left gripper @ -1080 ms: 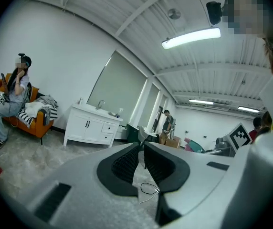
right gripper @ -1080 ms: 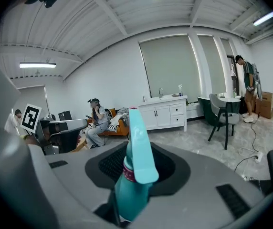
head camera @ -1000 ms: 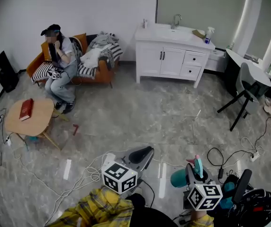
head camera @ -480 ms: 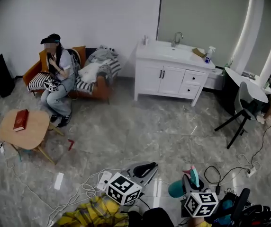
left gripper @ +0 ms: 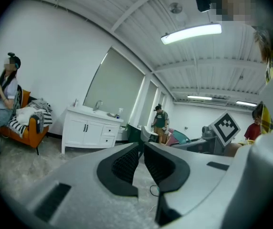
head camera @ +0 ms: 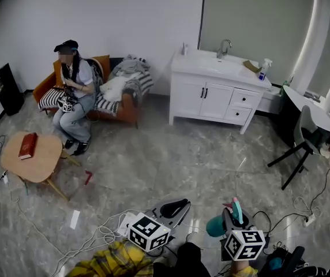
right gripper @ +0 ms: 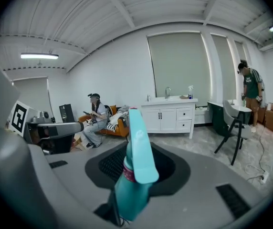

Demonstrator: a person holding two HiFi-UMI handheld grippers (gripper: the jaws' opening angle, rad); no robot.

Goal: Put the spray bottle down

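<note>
While our right gripper (right gripper: 139, 162) holds the teal spray bottle (right gripper: 134, 191) clamped between its jaws, our left gripper (left gripper: 141, 150) has its jaws closed, empty. Both hang above the floor (head camera: 171, 149).

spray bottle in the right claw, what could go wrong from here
1. The teal spray bottle sticks out well past the right claw that grips it, so it may tip over once released.
2. White cables loop over the floor just ahead of the claws; a snag, or an uneven spot to set the bottle on, seems possible.
</note>
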